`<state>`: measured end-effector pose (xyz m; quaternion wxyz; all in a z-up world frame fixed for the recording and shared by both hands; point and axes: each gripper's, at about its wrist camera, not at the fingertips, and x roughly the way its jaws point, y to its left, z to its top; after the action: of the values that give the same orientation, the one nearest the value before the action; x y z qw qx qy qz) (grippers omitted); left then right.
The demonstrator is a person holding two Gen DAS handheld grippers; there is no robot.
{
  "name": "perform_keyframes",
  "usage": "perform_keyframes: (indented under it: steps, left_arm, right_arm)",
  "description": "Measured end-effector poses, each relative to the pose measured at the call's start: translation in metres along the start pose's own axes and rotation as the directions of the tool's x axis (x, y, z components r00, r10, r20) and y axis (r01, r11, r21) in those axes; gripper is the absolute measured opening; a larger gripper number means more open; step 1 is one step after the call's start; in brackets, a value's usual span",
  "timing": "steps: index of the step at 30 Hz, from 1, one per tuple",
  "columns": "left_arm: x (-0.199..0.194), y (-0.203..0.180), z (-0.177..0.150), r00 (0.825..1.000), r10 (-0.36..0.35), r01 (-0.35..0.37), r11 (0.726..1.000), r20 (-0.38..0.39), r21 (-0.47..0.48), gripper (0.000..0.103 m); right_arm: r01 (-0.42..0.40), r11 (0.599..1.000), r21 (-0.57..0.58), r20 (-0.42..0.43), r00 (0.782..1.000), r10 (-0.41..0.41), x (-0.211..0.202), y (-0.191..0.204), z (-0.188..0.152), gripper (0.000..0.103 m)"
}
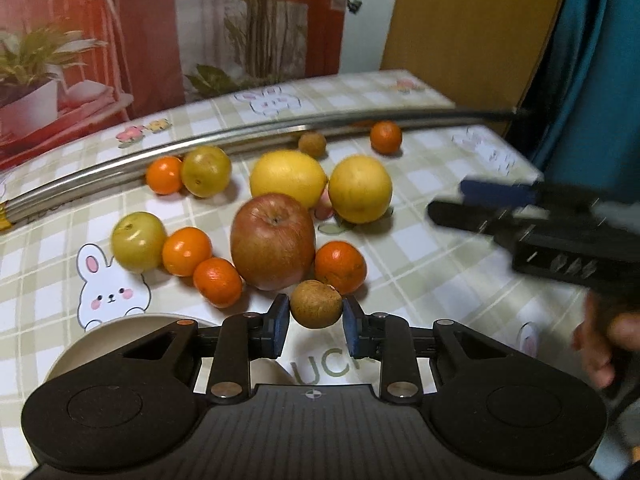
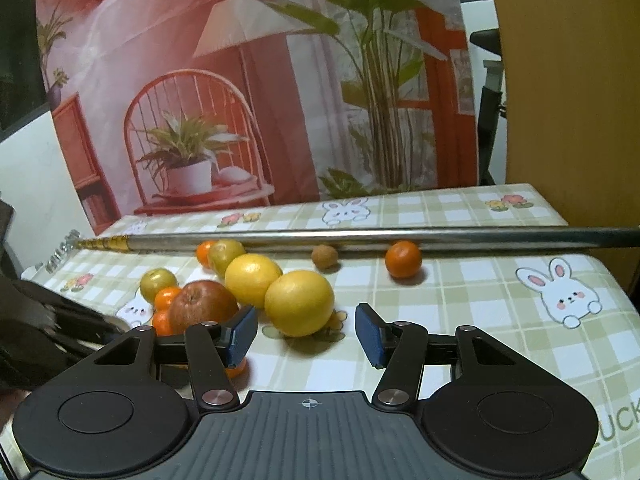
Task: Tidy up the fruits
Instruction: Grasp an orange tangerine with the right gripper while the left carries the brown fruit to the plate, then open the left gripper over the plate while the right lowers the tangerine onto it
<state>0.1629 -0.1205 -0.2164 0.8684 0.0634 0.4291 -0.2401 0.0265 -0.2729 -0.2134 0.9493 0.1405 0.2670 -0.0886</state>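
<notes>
Where blue pads meet, left gripper clamped on small brown fruit, red apple just beyond. Right gripper parted, holding nothing; yellow citrus just beyond fingertips.

On the table, a long metal pole lies across the far side. Just before it sit two small fruits well apart from the rest. Nearer, two large citrus fruits lie side by side, with an apple in front of them. A small round fruit sits between the pads of the left gripper, before the apple. A plate lies at the near left.
</notes>
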Motion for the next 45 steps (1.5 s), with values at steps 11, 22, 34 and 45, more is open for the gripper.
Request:
perform_keyframes:
  steps: [11, 22, 34, 45]
  left_arm:
    - [-0.063, 0.028, -0.018, 0.985, 0.101, -0.083, 0.988, 0.142, -0.131, 0.030]
    - [-0.091, 0.068, -0.052, 0.971, 0.197, -0.154, 0.949, 0.133, -0.276, 0.030]
    - [-0.103, 0.087, -0.088, 0.968, 0.229, -0.186, 0.927, 0.100, -0.324, 0.030]
    - [-0.102, 0.092, -0.114, 0.973, 0.223, -0.189, 0.919, 0.062, -0.345, 0.030]
  right_arm:
    - [-0.089, 0.989, -0.114, -0.039, 0.996, 0.085, 0.026, 0.039, -0.019, 0.045]
    - [-0.100, 0.987, -0.126, -0.094, 0.992, 0.088, 0.061, 0.062, -0.026, 0.031]
    - [-0.093, 0.992, -0.089, -0.082, 0.993, 0.086, 0.058, 0.056, -0.032, 0.029]
    - [-0.115, 0.993, -0.032, -0.092, 0.989, 0.112, 0.035, 0.062, -0.034, 0.029]
